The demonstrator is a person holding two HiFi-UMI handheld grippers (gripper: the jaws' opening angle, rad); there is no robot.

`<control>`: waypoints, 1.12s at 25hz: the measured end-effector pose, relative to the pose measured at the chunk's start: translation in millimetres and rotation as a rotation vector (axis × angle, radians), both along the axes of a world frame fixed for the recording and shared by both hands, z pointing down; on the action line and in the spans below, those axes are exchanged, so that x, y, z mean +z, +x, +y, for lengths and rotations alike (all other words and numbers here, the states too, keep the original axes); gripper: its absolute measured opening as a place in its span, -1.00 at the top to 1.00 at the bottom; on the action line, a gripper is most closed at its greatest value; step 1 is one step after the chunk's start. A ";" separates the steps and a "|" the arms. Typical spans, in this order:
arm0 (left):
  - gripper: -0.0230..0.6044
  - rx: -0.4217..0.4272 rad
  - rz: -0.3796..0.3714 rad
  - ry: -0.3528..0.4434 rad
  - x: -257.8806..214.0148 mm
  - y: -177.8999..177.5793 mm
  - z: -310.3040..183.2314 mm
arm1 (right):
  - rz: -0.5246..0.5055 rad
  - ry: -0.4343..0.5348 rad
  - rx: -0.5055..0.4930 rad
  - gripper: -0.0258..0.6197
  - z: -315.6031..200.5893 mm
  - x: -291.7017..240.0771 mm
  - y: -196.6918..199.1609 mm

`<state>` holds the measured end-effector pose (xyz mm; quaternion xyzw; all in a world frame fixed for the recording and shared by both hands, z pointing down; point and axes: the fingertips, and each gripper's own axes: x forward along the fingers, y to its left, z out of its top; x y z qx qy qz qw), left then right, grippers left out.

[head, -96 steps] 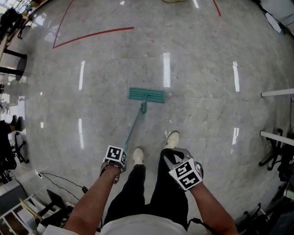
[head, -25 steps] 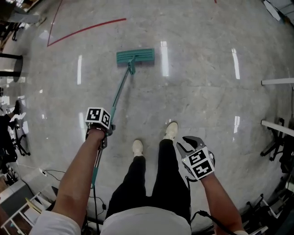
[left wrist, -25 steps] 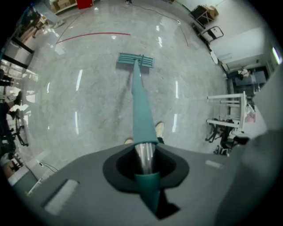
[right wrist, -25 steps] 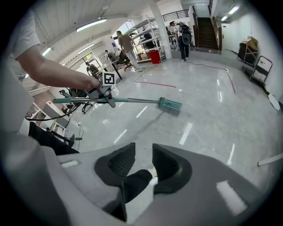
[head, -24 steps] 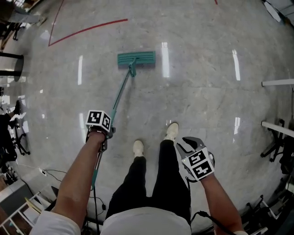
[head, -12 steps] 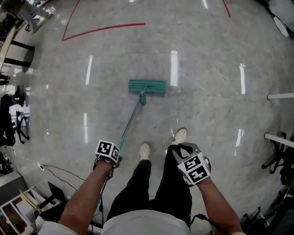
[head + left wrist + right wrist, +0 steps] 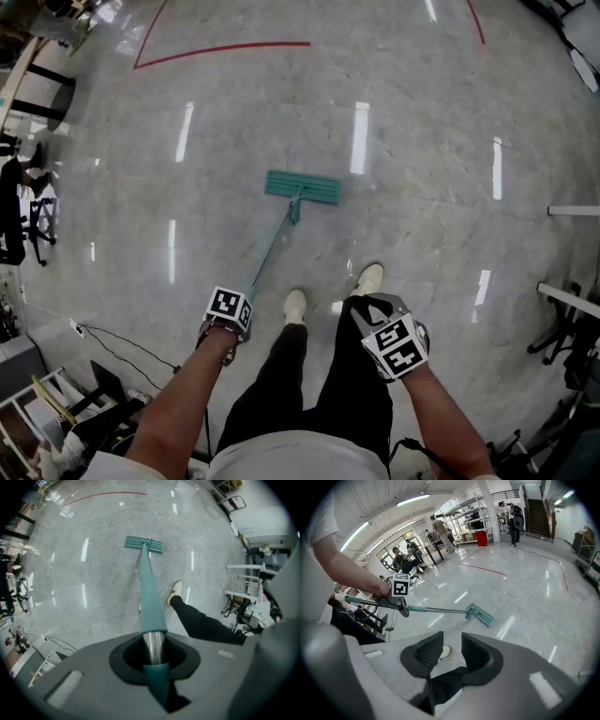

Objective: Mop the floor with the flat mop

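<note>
Flat mop (image 7: 302, 187): head forward, slightly rightward

One flat mop (image 7: 302, 187), two hand-held grippers (image 7: 153, 654) (image 7: 452, 651), two pale shoes (image 7: 295, 307) (image 7: 369, 277), two bare forearms (image 7: 183, 403) (image 7: 436, 417)

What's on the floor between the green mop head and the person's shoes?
Only bare, shiny floor lies between mop head and shoes; in the head view, just the mop's handle slants along its left side.
</note>
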<state>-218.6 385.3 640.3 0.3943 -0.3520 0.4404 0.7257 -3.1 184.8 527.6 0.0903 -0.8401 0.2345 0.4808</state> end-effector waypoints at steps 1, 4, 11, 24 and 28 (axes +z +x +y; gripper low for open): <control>0.75 -0.002 -0.001 -0.003 2.3 -1.2 -4.3 | 0.001 -0.003 -0.001 0.54 0.5 0.9 -1.1; 0.75 -0.012 0.004 -0.009 4.0 -1.8 -10.6 | 0.003 -0.014 0.011 0.54 -0.6 -0.4 -4.8; 0.75 0.026 -0.024 -0.018 7.7 -10.6 -10.5 | 0.001 -0.038 0.044 0.54 -9.9 2.5 1.0; 0.75 0.032 -0.017 -0.017 18.0 -32.4 -73.8 | 0.015 -0.046 0.055 0.54 -18.9 4.4 -2.4; 0.75 0.039 -0.022 -0.001 21.1 -46.6 -102.8 | 0.014 -0.039 0.077 0.54 -27.5 4.6 -3.2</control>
